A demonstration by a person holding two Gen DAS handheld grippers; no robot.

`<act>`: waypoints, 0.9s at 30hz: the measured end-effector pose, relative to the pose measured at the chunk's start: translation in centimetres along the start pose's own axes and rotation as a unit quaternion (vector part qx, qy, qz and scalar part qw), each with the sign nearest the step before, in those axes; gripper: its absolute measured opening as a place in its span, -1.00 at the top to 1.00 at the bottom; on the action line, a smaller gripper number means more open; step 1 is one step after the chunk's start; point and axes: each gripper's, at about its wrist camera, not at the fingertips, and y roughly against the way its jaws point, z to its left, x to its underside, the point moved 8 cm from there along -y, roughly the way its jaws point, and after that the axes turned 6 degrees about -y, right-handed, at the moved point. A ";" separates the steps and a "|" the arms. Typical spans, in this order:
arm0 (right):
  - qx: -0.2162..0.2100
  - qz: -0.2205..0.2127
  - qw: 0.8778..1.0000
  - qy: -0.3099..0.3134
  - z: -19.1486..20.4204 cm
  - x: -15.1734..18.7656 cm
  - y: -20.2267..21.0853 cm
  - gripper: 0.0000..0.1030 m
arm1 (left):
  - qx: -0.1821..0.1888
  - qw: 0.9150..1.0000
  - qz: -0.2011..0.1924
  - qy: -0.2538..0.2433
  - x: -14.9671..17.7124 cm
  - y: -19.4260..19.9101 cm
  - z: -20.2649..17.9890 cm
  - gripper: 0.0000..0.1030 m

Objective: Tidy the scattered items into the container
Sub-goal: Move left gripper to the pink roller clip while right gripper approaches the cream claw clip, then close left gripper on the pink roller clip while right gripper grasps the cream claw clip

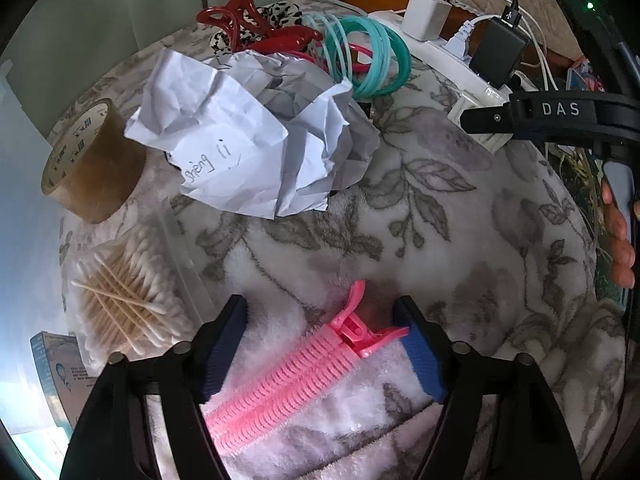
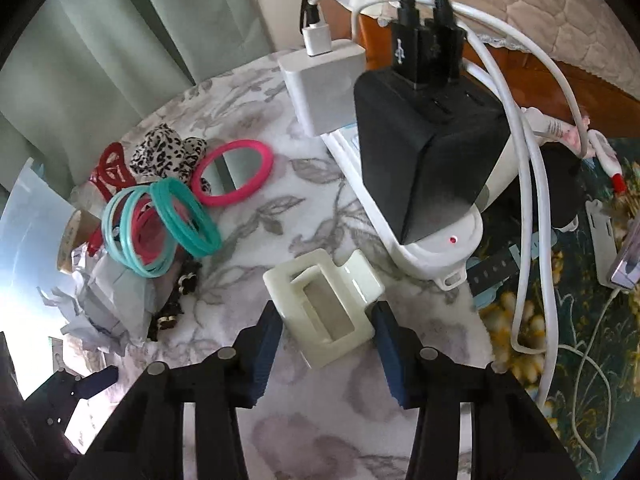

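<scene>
- Pink hair roller clip (image 1: 296, 364) lies diagonally at lower centre on the floral fleece (image 1: 460, 240), between the left gripper (image 1: 324, 344)'s half-spread jaws; only the right pad (image 1: 420, 360) seems to touch, so it may pivot out.
- Cream claw clip (image 2: 324, 304), lower centre, sits between the right gripper (image 2: 326, 344)'s narrowed jaws; whether they grip it is unclear, and its angled frame could twist free.

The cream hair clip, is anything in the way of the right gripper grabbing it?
Nothing visible blocks it. The cream hair clip already lies between the right gripper's blue pads on the floral blanket; the power strip sits just beyond it.
</scene>
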 end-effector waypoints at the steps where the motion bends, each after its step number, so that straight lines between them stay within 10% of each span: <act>1: -0.004 0.001 1.000 -0.002 0.0 0.2 0.1 0.04 | 0.000 1.000 -0.001 0.000 0.0 0.2 0.0 -0.27; 27: -0.084 0.003 0.996 -0.019 0.9 2.7 5.0 0.04 | 0.001 0.998 -0.053 0.041 0.5 5.3 1.1 0.21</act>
